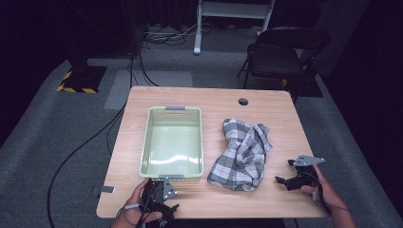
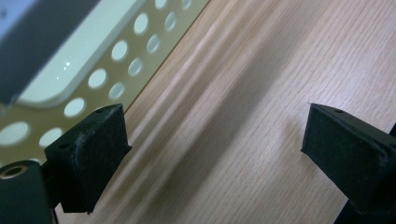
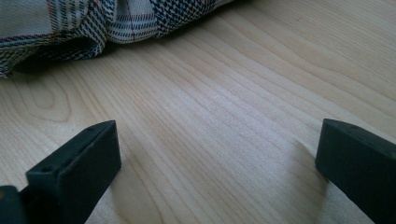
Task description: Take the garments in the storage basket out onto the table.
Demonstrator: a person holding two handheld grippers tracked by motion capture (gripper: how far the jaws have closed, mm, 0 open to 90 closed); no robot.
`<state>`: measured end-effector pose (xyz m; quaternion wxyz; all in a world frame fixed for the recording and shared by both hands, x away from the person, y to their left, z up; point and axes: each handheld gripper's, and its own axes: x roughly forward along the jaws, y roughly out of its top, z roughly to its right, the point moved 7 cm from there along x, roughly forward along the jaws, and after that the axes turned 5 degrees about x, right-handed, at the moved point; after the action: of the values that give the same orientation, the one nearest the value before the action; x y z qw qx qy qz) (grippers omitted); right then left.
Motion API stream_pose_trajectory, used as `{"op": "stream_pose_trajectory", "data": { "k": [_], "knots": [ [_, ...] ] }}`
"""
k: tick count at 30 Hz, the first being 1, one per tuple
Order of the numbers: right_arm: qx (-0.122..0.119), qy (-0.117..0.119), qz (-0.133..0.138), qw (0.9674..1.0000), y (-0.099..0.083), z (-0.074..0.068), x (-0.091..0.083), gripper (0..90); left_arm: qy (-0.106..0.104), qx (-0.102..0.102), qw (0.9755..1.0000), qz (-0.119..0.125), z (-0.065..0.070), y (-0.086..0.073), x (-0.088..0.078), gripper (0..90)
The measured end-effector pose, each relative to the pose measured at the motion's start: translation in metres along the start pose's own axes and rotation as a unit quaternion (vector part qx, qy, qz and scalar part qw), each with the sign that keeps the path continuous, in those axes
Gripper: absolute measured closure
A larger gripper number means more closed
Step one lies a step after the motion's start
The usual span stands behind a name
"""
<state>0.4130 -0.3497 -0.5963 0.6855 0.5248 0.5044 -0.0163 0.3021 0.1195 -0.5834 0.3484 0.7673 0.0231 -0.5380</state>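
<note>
At the desk's (image 1: 209, 199) near edge, toward the left corner: left gripper (image 1: 161, 202) held in a hand (image 1: 135, 209), jaws spread wide apart with nothing between them, just short of the basket's (image 1: 147, 142) near wall. Seen along those jaws in the left gripper view: bare wood (image 2: 261, 116) in the gap, and the basket's perforated pale-green side (image 2: 107, 74) close at the upper left, beside the left jaw; touching or not, cannot tell. Near the desk's right edge, toward the near corner: right gripper (image 1: 290, 178) in the other hand (image 1: 323, 190), a grey three-cornered plate (image 1: 308, 160) on top, jaws likewise wide apart and empty, aimed left toward the cloth (image 1: 242, 154). In the right gripper view: open wood grain (image 3: 219, 135) between the jaws, and the cloth's rumpled checked hem (image 3: 112, 23) lying beyond them, clearly apart from both pads. Mid-desk: crumpled grey-and-white checked cloth, lying on the wood between basket and right gripper, just beside the basket's right wall and wholly outside it. Left of centre: pale-green rectangular basket, grey handles at the near and far ends, nothing inside. Toward the far edge: a round cable hole (image 1: 243, 101) in the desktop. Beyond the desk: a black chair (image 1: 285, 52), cables (image 1: 142, 61) trailing over grey carpet, and a yellow-and-black striped base (image 1: 81, 80) at the far left.
</note>
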Motion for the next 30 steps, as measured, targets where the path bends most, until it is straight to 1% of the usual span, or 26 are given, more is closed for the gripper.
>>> {"op": "stream_pose_trajectory", "data": {
  "k": [8,13,16,18,19,20,24,27,28,29,30],
  "knots": [
    [0.0,0.0,0.0,1.0,0.0,0.0,0.0,0.1,-0.003,-0.013,0.9999,-0.001,-0.007,-0.005,0.001,6.3],
    [0.0,0.0,0.0,1.0,0.0,0.0,0.0,0.0,-0.012,-0.022,0.9997,0.002,-0.014,-0.01,0.001,4.7],
    [0.0,0.0,0.0,1.0,0.0,0.0,0.0,0.0,-0.029,-0.027,0.9992,0.006,-0.016,-0.013,0.002,4.6],
    [-0.001,0.001,0.0,1.0,0.0,0.0,0.0,0.1,-0.043,-0.026,0.9986,0.016,-0.018,-0.015,0.003,4.0],
    [-0.001,0.001,0.0,1.0,0.0,0.0,0.0,0.0,-0.053,-0.031,0.998,0.018,-0.02,-0.017,0.004,3.4],
    [-0.001,0.001,0.0,1.0,0.0,0.0,0.0,0.0,-0.058,-0.033,0.9975,0.022,-0.021,-0.018,0.004,3.0],
    [-0.001,0.001,0.0,1.0,0.0,0.0,0.0,0.0,-0.059,-0.031,0.9968,0.043,-0.024,-0.025,0.004,0.3],
    [-0.001,0.001,0.0,1.0,0.0,0.0,0.0,0.0,-0.061,-0.031,0.9964,0.051,-0.025,-0.026,0.004,0.0],
    [-0.001,0.002,0.0,1.0,0.0,0.0,0.0,0.0,-0.061,-0.027,0.9959,0.06,-0.026,-0.027,0.004,0.0],
    [-0.001,0.002,0.0,1.0,0.0,0.0,0.0,0.0,-0.061,-0.027,0.9959,0.06,-0.026,-0.027,0.004,0.0],
    [-0.001,0.001,0.0,1.0,0.0,0.0,0.0,0.0,-0.061,-0.03,0.9954,0.067,-0.027,-0.028,0.005,0.0]
  ]
}}
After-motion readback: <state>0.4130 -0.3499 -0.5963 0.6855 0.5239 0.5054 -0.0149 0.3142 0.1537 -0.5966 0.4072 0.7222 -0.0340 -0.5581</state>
